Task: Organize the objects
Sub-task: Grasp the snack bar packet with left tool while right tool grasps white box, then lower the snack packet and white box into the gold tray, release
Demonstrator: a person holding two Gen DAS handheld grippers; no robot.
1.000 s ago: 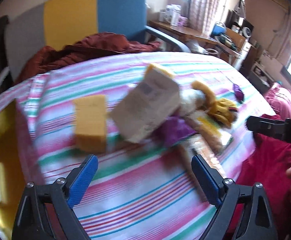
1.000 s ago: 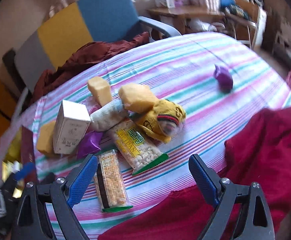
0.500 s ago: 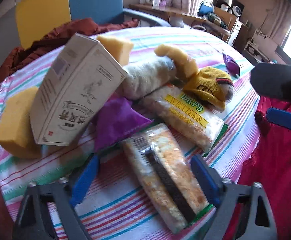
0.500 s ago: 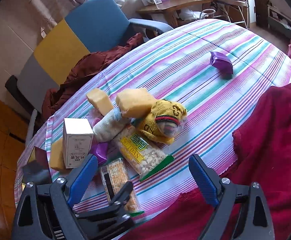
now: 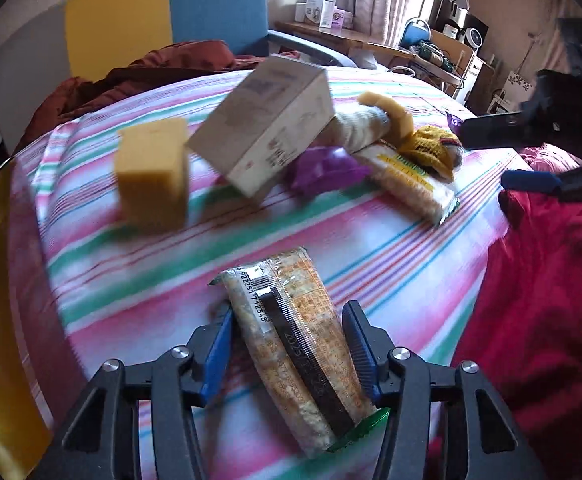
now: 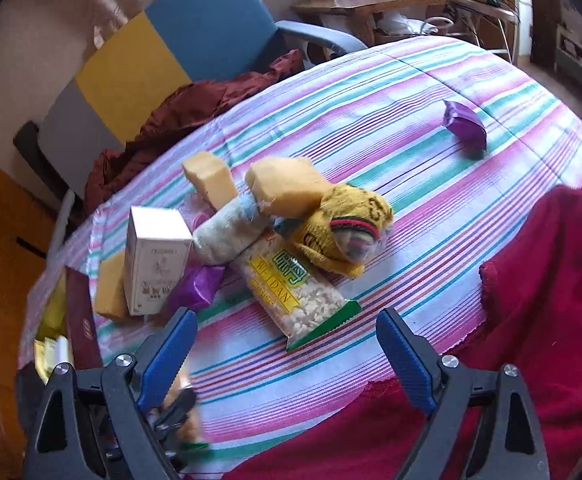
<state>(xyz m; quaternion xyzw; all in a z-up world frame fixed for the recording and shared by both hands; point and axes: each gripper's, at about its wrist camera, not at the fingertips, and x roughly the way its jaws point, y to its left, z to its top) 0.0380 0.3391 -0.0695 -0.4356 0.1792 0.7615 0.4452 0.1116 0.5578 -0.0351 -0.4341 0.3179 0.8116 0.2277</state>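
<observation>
My left gripper [image 5: 289,320] is shut on a clear cracker packet [image 5: 291,328] with a dark strip, held just over the striped tablecloth [image 5: 139,276] near its front edge. Beyond it lie a yellow sponge [image 5: 153,172], a white box [image 5: 267,128], a purple wrapper [image 5: 323,168], a Weidan snack bag [image 5: 407,180] and a yellow knit sock [image 5: 431,148]. My right gripper [image 6: 287,344] is open and empty above the table's near edge, in front of the Weidan bag [image 6: 291,284], the white box [image 6: 157,260] and the sock [image 6: 347,232].
A red cloth [image 6: 531,320] covers the table's right front. A second purple wrapper [image 6: 465,126] lies far right. A blue and yellow chair [image 6: 163,48] with a brown garment stands behind the table. A wooden desk [image 6: 371,0] is at the back.
My left gripper closed on the cracker packet and pulled it back toward the table's front edge, away from the pile. My right gripper dropped slightly closer to the table.
</observation>
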